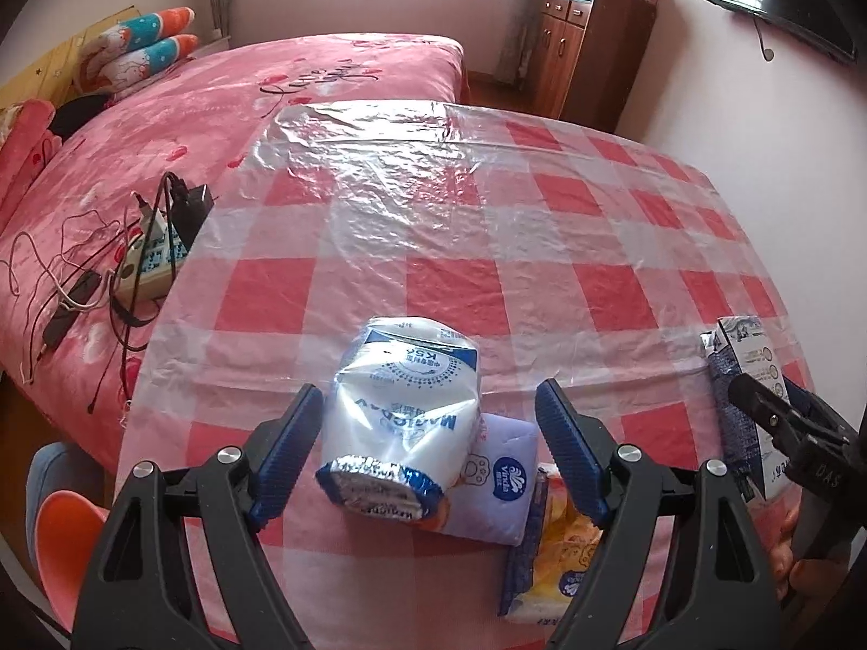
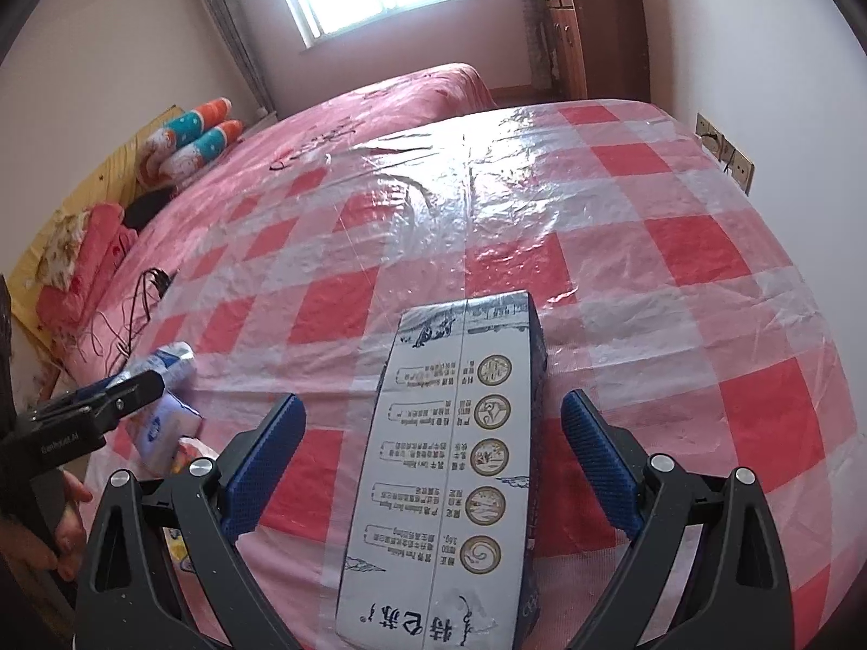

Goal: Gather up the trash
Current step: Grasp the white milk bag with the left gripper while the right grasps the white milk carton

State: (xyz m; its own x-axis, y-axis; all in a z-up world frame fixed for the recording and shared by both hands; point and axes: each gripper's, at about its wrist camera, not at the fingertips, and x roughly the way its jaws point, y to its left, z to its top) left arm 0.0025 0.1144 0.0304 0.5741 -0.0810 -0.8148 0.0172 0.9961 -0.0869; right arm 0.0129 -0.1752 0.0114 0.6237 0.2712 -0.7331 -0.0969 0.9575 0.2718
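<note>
A crumpled white and blue milk pouch (image 1: 403, 411) lies on the checked table between the fingers of my left gripper (image 1: 431, 422), which is open around it with gaps on both sides. Under it lie a pale purple tissue pack (image 1: 501, 482) and a yellow wrapper (image 1: 558, 552). A long white and blue milk carton (image 2: 460, 460) lies flat between the fingers of my right gripper (image 2: 433, 433), which is open and not touching it. The carton also shows at the right of the left wrist view (image 1: 750, 379), and the pouch at the left of the right wrist view (image 2: 168, 360).
The table (image 1: 487, 216) has a red and white checked cloth under clear plastic. A pink bed (image 1: 271, 92) lies beyond it, with a power strip and cables (image 1: 146, 254) near the table's left edge. A wooden cabinet (image 1: 590, 43) stands at the back right.
</note>
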